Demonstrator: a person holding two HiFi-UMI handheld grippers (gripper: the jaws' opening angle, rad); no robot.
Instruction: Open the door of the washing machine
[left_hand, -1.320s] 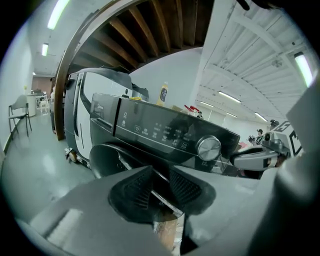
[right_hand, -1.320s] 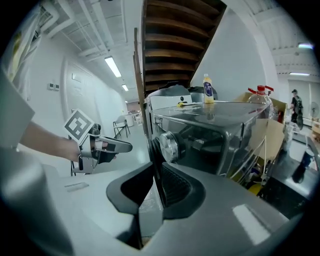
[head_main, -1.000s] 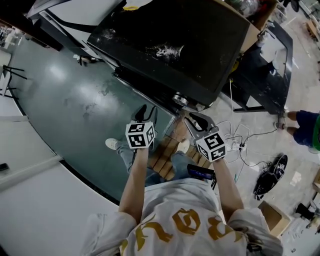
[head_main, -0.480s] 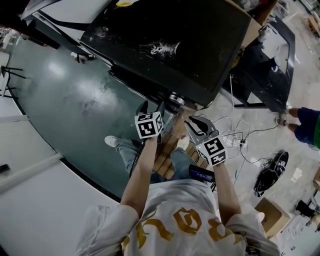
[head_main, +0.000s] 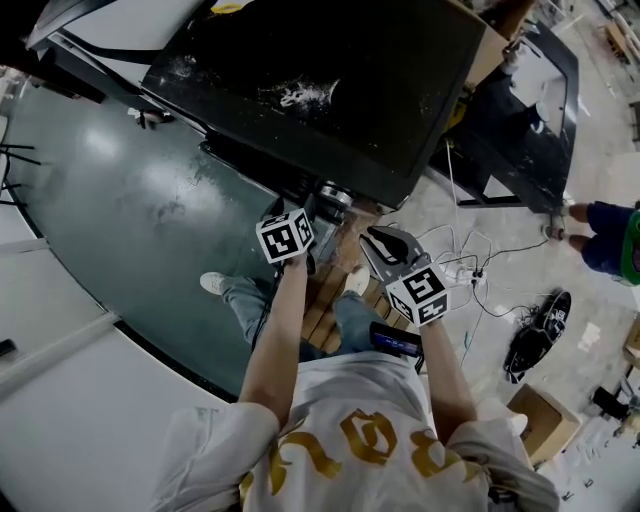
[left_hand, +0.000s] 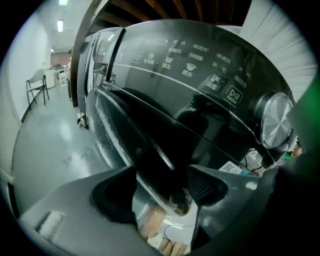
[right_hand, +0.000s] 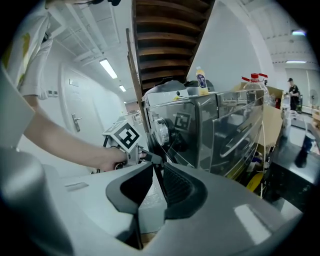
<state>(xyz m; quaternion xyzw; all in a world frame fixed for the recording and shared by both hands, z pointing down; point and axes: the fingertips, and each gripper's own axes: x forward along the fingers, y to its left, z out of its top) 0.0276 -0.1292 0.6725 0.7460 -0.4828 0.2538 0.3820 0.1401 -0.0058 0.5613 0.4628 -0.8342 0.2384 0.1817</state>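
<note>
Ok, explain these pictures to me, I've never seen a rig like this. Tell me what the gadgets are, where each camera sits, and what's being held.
No robot here: a person holds a two-jaw gripper in each hand. The head view comes from a camera on their head, looking down at a dark washing machine. The other two cameras ride on the grippers and look along the jaws. The left gripper is up against the machine's front, near the dial. Its jaws are apart with the edge of the door between them, not clamped as far as I can tell. The right gripper hangs back, jaws apart, holding nothing. Its view shows a bottle that appears to stand on the machine's top.
</note>
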